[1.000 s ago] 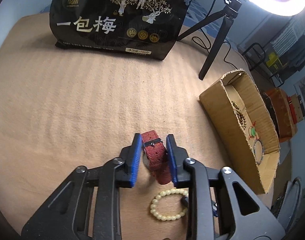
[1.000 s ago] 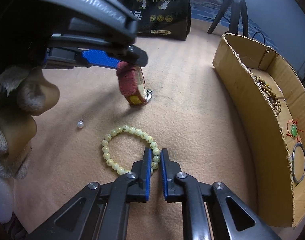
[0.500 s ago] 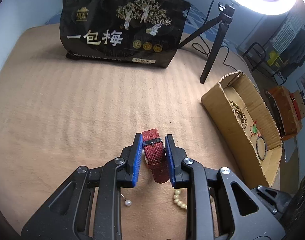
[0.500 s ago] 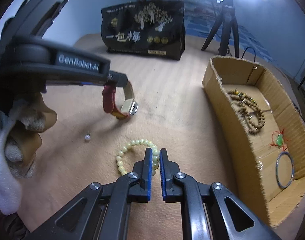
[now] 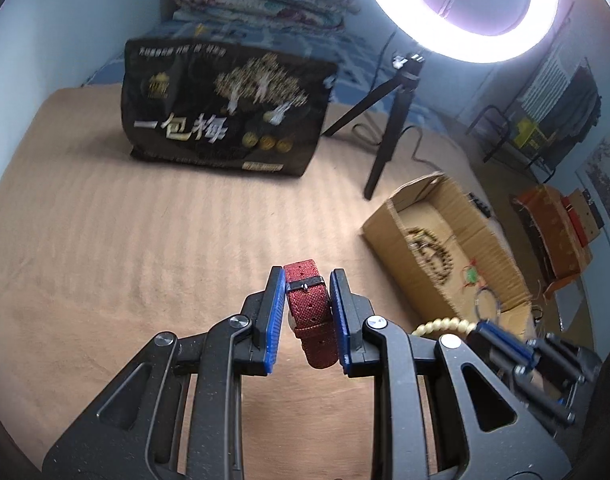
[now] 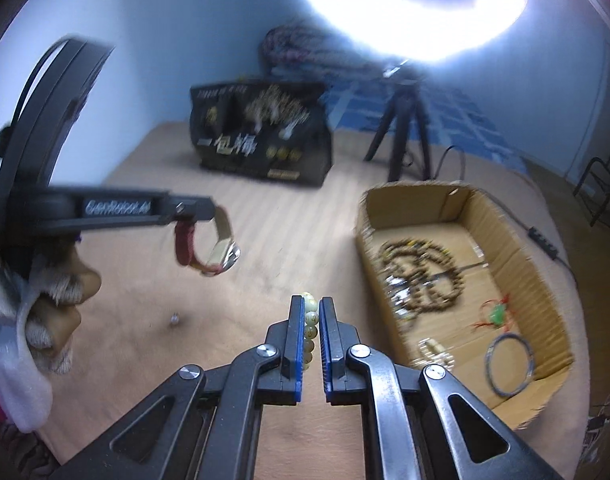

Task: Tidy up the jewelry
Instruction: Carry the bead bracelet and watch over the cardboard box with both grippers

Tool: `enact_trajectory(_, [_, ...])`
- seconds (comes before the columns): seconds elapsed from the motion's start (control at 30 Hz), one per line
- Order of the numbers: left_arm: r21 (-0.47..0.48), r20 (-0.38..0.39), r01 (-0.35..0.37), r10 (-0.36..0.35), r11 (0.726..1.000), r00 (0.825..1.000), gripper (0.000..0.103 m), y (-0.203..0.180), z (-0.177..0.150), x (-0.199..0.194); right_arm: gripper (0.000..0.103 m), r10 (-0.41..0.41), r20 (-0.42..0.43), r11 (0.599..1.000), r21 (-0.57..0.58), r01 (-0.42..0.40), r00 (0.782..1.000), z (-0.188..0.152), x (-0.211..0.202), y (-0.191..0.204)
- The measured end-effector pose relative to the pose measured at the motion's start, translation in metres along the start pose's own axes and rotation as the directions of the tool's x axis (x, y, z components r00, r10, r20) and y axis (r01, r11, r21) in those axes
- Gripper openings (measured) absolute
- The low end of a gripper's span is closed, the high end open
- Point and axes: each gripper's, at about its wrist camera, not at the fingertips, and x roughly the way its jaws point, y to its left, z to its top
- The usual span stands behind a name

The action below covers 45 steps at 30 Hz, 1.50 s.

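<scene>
Gripping a red woven watch by its strap, the left gripper is holding it clear of the tan ribbed blanket; the blue pads are pressing the strap from both sides. In the right wrist view the watch is hanging below the left gripper's tip, metal case lowest, and white lettering on the gripper's side is reading roughly "GenRobot.AI", smeared by blur. A gloved hand is carrying that tool at the left edge.

The right gripper is pinching a pale yellow bead bracelet, jaws almost together, beads stacked in the narrow slot between the pads. In the left wrist view part of the bracelet is showing as an arc beside the right gripper.

A small pearl-like bead is lying alone on the blanket, under the watch.

The cardboard box is sitting open to the right, holding a dark brown bead string, a green charm on red cord, a thin blue-grey ring and a small pale piece too blurred to name.

At the back, a black bag is showing large white characters "一包梅" above three gold medallions; the smaller print is unreadable. A tripod is carrying a glaring ring light.
</scene>
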Motion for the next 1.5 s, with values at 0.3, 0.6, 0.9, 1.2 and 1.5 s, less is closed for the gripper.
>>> enact_trajectory(0.3, [0.065,0.042,0.052,-0.055,0.997,0.998,0.022,-0.036,0.002,-0.013,0.004,-0.075,0.087,0.988,0.14,0.062,0.993,0.013,-0.039,-0.065])
enact_trajectory(0.6, [0.122,0.046,0.1,-0.106,0.988,0.993,0.022,-0.08,-0.001,-0.007,0.004,-0.166,0.074,0.962,0.233,0.144,0.983,-0.002,-0.049,-0.123])
enact_trajectory(0.9, [0.158,0.029,0.153,-0.16,0.975,0.987,0.022,-0.123,-0.007,0.01,0.004,-0.191,0.039,0.945,0.276,0.173,0.981,-0.019,-0.049,-0.156])
enact_trajectory(1.2, [0.191,0.002,0.172,-0.176,0.966,0.984,0.022,-0.153,-0.016,0.03,0.004,-0.186,0.018,0.946,0.272,0.174,0.982,-0.028,-0.045,-0.165])
enact_trajectory(1.5, [0.228,-0.013,0.169,-0.171,0.959,0.985,0.022,-0.166,-0.02,0.041,0.023,-0.174,-0.001,0.946,0.278,0.167,0.985,-0.035,-0.039,-0.171])
